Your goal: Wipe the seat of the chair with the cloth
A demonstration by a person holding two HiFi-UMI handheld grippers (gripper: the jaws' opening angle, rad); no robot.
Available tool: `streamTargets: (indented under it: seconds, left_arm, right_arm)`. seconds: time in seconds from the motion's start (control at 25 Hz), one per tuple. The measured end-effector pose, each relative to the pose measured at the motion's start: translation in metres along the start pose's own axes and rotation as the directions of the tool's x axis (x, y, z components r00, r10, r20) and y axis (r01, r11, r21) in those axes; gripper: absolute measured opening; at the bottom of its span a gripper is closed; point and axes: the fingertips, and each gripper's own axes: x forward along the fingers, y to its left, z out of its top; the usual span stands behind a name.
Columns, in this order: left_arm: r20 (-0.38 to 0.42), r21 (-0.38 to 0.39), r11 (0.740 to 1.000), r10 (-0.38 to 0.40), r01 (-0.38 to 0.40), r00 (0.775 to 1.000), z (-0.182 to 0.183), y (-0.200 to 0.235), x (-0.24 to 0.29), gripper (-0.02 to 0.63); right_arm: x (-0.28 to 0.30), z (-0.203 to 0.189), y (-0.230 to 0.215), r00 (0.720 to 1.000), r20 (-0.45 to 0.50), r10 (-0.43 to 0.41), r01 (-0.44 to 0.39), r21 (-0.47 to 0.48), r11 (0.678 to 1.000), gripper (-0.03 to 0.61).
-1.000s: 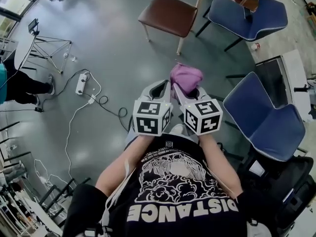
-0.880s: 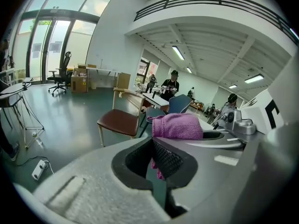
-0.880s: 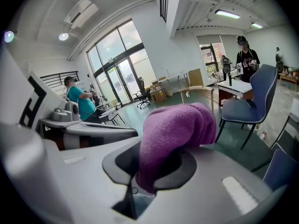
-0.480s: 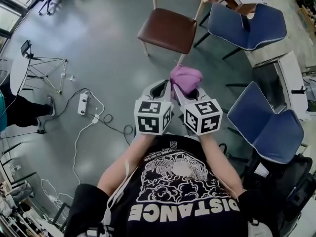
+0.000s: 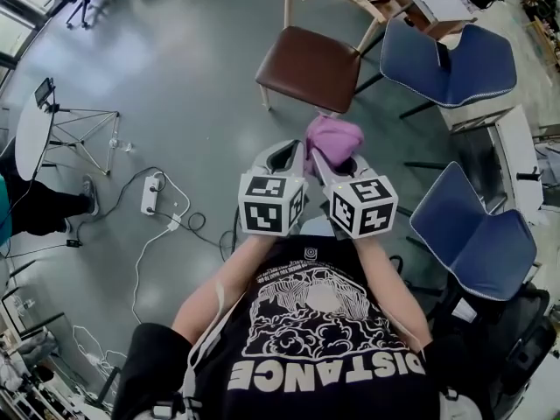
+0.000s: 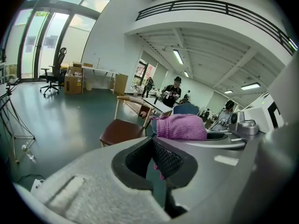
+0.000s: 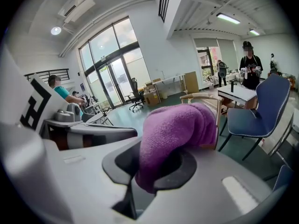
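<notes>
Cardboard boxes (image 6: 73, 83) stand by the far windows; I cannot tell what they hold. The grey floor (image 5: 175, 103) carries a power strip (image 5: 150, 193) with trailing cables, and two blue chairs (image 5: 446, 51) stand to my right. The brown-seated chair (image 5: 306, 66) stands ahead of me, apart from both claws. My right gripper (image 7: 159, 167) pinches the purple cloth (image 7: 177, 125), which bulges above its jaws. My left gripper (image 6: 153, 148), just beside it, is pressed together on nothing.
</notes>
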Motion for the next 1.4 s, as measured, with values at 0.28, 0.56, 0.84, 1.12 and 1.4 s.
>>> streamTargets:
  seconds: [0.28, 0.56, 0.84, 1.12, 1.4]
  left_arm:
    - [0.006, 0.004, 1.0, 0.021, -0.021, 1.0, 0.019, 0.021, 0.013, -0.003]
    - [0.007, 0.006, 0.998, 0.063, -0.063, 0.998, 0.039, 0.036, 0.042, -0.003]
    - [-0.028, -0.007, 0.996, 0.094, -0.094, 0.995, 0.064, 0.053, 0.089, -0.003]
    - [-0.058, -0.01, 0.99, 0.138, -0.139, 0.989, 0.095, 0.05, 0.142, -0.003]
    - [-0.066, 0.022, 0.982, 0.187, -0.186, 0.98, 0.12, 0.057, 0.176, -0.003]
  right_arm:
    - [0.027, 0.021, -0.002, 1.0, 0.011, 0.027, -0.027, -0.008, 1.0, 0.061]
    - [0.057, 0.041, -0.021, 0.997, 0.012, 0.076, -0.076, -0.007, 0.997, 0.061]
    - [0.093, 0.067, -0.057, 0.994, -0.016, 0.111, -0.11, 0.01, 0.994, 0.061]
    - [0.117, 0.097, -0.107, 0.987, -0.039, 0.159, -0.157, 0.036, 0.987, 0.061]
    - [0.139, 0.123, -0.14, 0.979, -0.034, 0.202, -0.201, 0.041, 0.979, 0.061]
